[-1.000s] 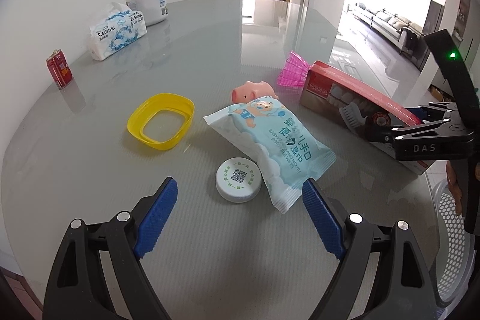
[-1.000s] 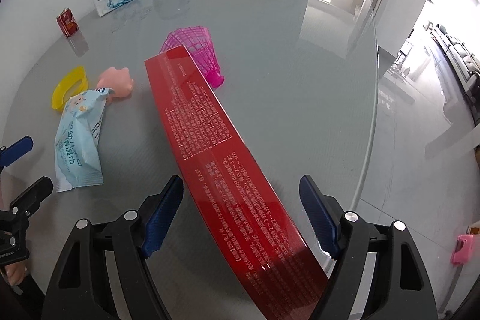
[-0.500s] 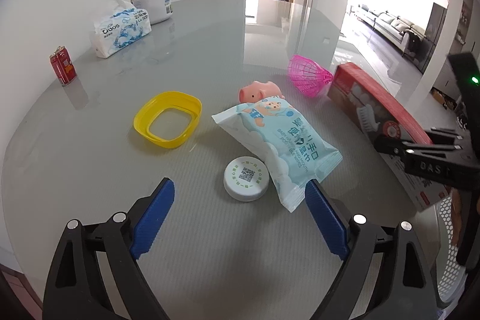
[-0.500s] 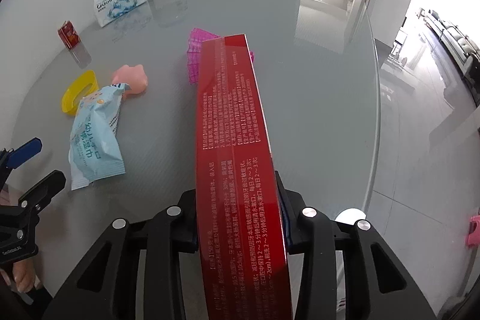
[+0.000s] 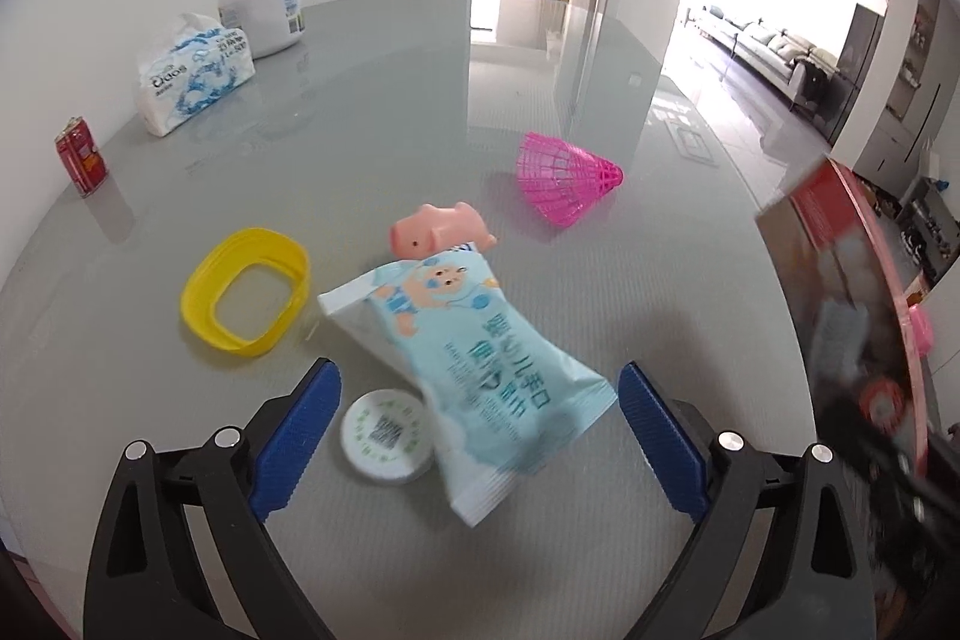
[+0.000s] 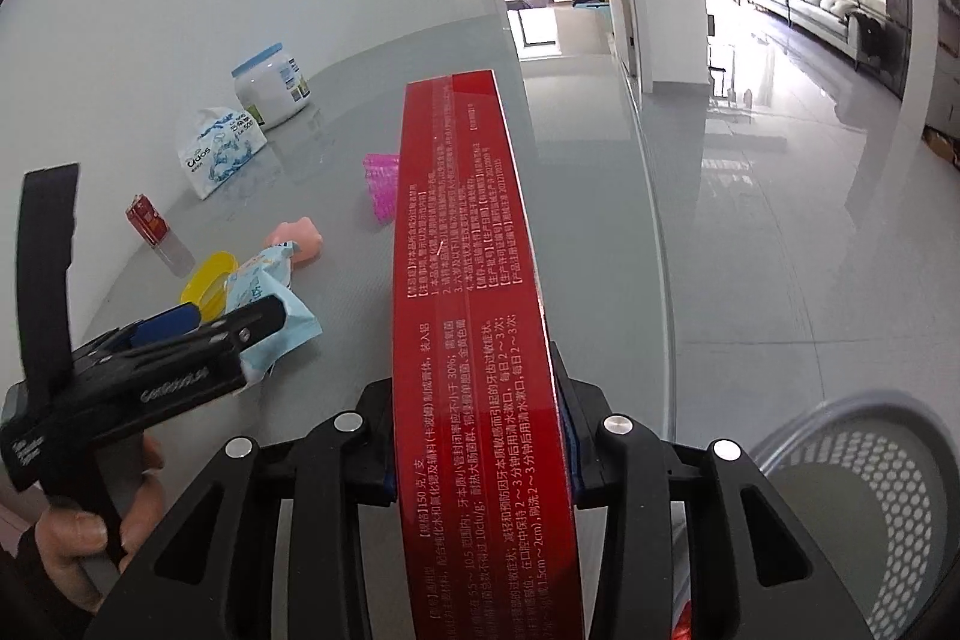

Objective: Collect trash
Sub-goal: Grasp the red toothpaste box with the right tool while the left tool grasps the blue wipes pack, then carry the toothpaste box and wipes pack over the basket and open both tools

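The red toothpaste box (image 6: pixel 474 340) was clamped edge-up between the right gripper (image 6: pixel 480 436) jaws, lifted off the grey table (image 6: pixel 600 220) near the white mesh bin (image 6: pixel 870 472). The carry step was underway; next it probably needed swinging over the bin. The left gripper (image 5: pixel 480 430), its jaws opening, straddled the blue wet-wipe packet (image 5: pixel 474 370) without pressing on it.

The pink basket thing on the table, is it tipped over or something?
Yes. The pink mesh basket lies on its side on the glass table, its open mouth facing sideways instead of up. The pink pig toy beside it also lies tipped over, half against the blue wipes pack.
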`<action>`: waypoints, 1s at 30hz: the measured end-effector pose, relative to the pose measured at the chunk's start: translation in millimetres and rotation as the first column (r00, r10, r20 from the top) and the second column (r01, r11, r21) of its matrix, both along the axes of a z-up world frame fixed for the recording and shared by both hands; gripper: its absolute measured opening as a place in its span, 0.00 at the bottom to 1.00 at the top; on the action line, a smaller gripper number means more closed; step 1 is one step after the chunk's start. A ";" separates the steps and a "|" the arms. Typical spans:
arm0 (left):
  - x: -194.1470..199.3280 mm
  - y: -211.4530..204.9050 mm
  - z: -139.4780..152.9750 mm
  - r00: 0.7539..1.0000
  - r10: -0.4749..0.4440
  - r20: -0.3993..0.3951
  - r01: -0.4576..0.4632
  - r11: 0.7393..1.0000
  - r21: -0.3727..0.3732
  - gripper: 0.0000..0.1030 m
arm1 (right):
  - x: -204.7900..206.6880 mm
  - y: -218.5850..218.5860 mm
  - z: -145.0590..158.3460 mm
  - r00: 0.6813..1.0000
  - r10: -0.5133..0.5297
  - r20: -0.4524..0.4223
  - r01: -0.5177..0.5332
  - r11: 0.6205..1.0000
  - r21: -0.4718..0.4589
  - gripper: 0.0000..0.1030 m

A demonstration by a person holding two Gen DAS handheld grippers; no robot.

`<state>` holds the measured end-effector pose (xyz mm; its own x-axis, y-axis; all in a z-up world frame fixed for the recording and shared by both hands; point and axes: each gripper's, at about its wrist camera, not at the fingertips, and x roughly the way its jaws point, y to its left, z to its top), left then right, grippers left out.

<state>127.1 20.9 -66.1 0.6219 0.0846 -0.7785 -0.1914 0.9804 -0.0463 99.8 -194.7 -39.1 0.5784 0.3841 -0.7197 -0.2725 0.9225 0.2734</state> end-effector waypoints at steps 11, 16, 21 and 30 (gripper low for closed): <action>20.0 -4.1 -8.5 1.000 0.000 -0.014 0.000 1.000 -0.021 0.57 | -27.9 -22.8 -7.6 0.996 -0.078 -0.033 0.080 0.996 0.047 0.36; 13.4 -2.9 0.2 1.000 -0.020 0.019 0.020 0.999 -0.030 0.44 | -32.2 -24.5 -10.9 0.996 -0.083 -0.043 0.086 0.994 0.062 0.36; -2.4 0.6 15.6 0.998 -0.029 0.059 0.031 0.999 -0.028 0.43 | -34.1 -22.8 -11.0 0.995 -0.092 -0.044 0.094 0.993 0.068 0.36; -34.2 -12.0 43.3 0.988 -0.097 0.122 0.101 0.994 -0.034 0.43 | -49.7 -34.2 -4.8 0.993 -0.114 -0.026 0.116 0.990 0.078 0.36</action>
